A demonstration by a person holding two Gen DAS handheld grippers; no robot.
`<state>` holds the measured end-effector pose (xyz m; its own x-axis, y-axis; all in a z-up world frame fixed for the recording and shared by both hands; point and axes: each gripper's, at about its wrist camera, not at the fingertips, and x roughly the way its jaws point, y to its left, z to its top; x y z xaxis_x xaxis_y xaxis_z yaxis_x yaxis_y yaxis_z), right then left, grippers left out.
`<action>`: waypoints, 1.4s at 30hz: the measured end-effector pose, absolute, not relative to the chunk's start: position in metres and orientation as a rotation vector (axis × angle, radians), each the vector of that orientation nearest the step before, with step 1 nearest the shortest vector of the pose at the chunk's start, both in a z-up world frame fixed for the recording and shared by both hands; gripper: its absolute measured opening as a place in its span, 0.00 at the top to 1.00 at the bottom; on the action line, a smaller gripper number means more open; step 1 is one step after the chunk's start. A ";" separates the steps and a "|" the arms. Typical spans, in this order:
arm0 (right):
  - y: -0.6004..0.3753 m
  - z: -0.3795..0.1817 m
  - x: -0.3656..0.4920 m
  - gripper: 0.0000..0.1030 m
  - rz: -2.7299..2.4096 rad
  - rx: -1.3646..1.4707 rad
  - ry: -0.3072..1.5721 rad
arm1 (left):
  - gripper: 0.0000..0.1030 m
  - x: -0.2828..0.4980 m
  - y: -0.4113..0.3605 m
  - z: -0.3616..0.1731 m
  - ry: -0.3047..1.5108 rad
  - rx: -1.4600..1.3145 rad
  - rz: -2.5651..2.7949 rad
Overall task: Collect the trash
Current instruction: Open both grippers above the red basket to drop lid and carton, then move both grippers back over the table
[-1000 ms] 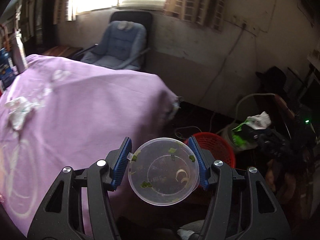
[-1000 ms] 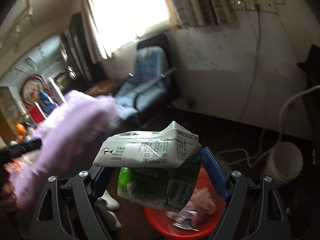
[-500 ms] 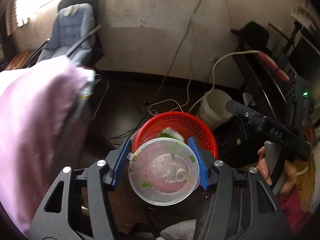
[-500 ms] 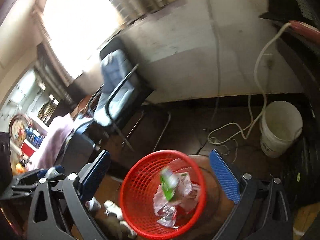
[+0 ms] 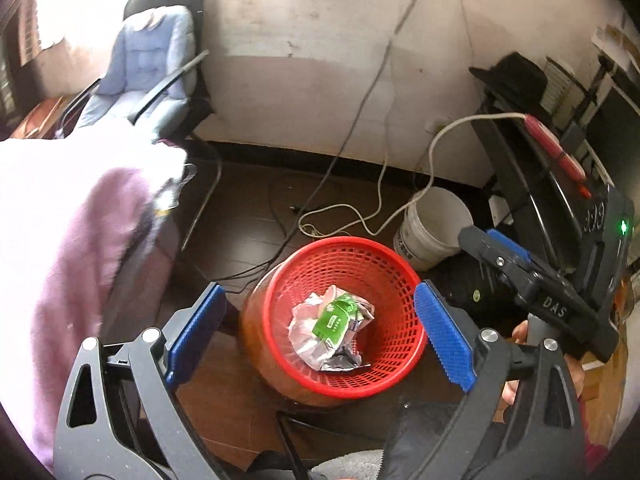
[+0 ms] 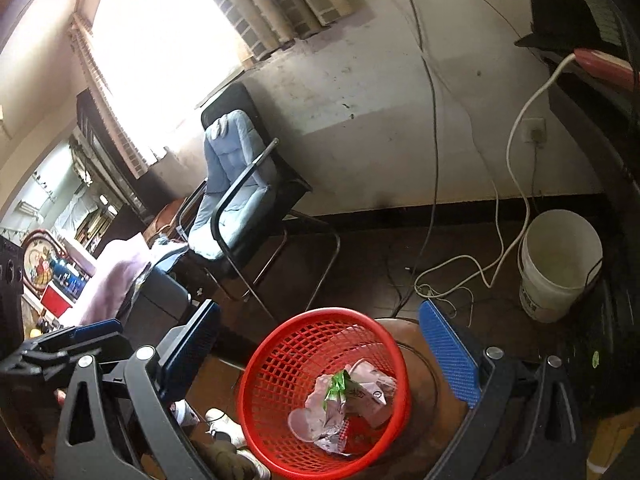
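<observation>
Both of your grippers now hang over the round red plastic mesh basket (image 5: 340, 316), and both are empty: a second ago your left gripper (image 5: 320, 324) was clamped on a clear round plastic lid flecked with green, and your right gripper (image 6: 320, 350) on a crumpled white-and-green drink carton. The right one let go first; the left one's jaws have only just spread wide, so you have finished this drop and your next trip goes back to the table under the purple cloth (image 5: 64, 248) at your left. Inside the basket you can see the carton's green-printed face (image 5: 334, 320) lying on top of crumpled silvery and pinkish wrappers (image 5: 310, 338), well below the rim. The clear lid itself is hard to pick out: it does not show plainly in either view, and it may be lying unseen against the pile or hidden under it, so you cannot confirm from here that it landed inside. Your right-wrist view cuts off the basket's near rim, and whatever trash is left on the table is out of frame.
</observation>
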<state>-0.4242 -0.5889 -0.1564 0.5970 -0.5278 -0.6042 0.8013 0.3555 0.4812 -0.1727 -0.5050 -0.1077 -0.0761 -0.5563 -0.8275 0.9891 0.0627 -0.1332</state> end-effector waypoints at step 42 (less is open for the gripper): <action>-0.407 -0.034 -0.202 0.06 -0.380 0.440 0.502 | 0.07 0.102 -0.159 -0.010 0.697 0.308 -0.583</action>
